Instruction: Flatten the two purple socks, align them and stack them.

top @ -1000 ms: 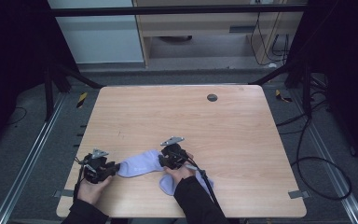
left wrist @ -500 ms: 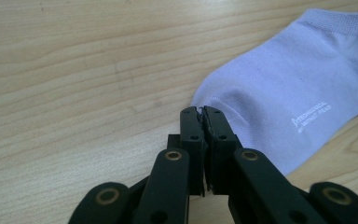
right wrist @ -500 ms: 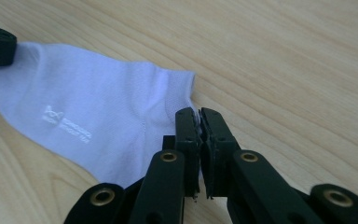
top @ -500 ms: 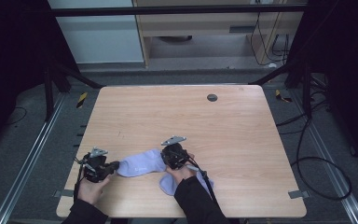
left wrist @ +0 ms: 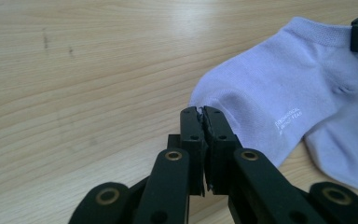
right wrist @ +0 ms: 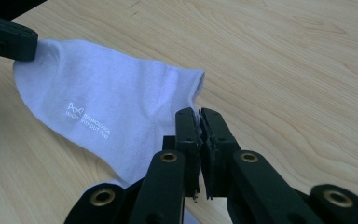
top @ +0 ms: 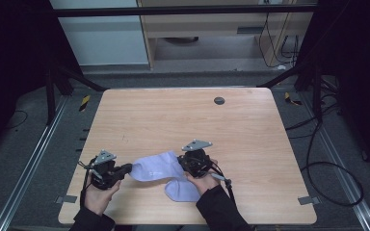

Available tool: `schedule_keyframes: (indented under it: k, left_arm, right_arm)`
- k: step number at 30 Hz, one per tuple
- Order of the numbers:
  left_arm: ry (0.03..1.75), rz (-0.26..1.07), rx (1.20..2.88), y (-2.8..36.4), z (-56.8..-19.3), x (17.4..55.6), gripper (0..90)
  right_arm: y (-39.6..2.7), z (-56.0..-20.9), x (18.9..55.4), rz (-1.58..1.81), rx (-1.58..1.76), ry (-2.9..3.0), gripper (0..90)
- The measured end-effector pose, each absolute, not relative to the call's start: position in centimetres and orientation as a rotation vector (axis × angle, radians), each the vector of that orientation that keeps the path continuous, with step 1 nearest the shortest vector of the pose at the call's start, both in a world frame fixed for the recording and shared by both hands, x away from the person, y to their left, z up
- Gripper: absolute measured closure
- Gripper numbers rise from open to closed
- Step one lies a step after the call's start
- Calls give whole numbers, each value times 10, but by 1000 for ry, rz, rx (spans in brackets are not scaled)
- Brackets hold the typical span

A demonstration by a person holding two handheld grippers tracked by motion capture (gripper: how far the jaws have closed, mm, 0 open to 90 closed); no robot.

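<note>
Left gripper (left wrist: 203, 111): jaws clamped the lilac sock's (left wrist: 279, 88) toe edge.
Right gripper (right wrist: 199, 113): jaws clamped its cuff; white lettering read clearly.
High view: second sock (top: 183, 190) beneath, on wooden desk (top: 183, 115); grey floor (top: 24, 159) around.

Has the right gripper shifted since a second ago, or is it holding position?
Yes. The right gripper, shut on the upper sock, has moved slightly right along the table's near edge, away from the left gripper.
</note>
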State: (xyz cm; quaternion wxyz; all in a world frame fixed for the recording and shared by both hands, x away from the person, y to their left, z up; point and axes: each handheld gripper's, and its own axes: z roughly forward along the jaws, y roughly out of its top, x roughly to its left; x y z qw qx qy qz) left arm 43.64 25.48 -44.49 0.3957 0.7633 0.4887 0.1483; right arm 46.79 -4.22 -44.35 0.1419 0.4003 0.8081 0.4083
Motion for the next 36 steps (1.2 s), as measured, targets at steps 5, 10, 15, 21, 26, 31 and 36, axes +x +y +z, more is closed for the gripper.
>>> schedule_keyframes:
  k: [5,10,15,21,26,31,36]
  left_arm:
    - [1206,370,1949,243,-441,433,868]
    - [1167,341,1971,225,-438,429,869]
    - [1139,305,2010,210,-441,426,868]
    - [1095,268,2061,190,-445,424,868]
    - [1076,252,2084,179,-448,422,868]
    - [1050,232,2130,165,-456,420,868]
    - [1048,220,2154,159,-463,421,868]
  right_arm:
    - [-59,-438,459,1180,1146,2329,868]
    - [-81,-433,445,1175,1152,2322,868]
    - [-98,-432,434,1174,1164,2316,868]
    - [-119,-435,416,1176,1185,2310,868]
    - [-129,-439,407,1166,1198,2308,868]
    - [-139,-446,399,1150,1231,2313,867]
    - [-142,-453,397,1127,1240,2336,867]
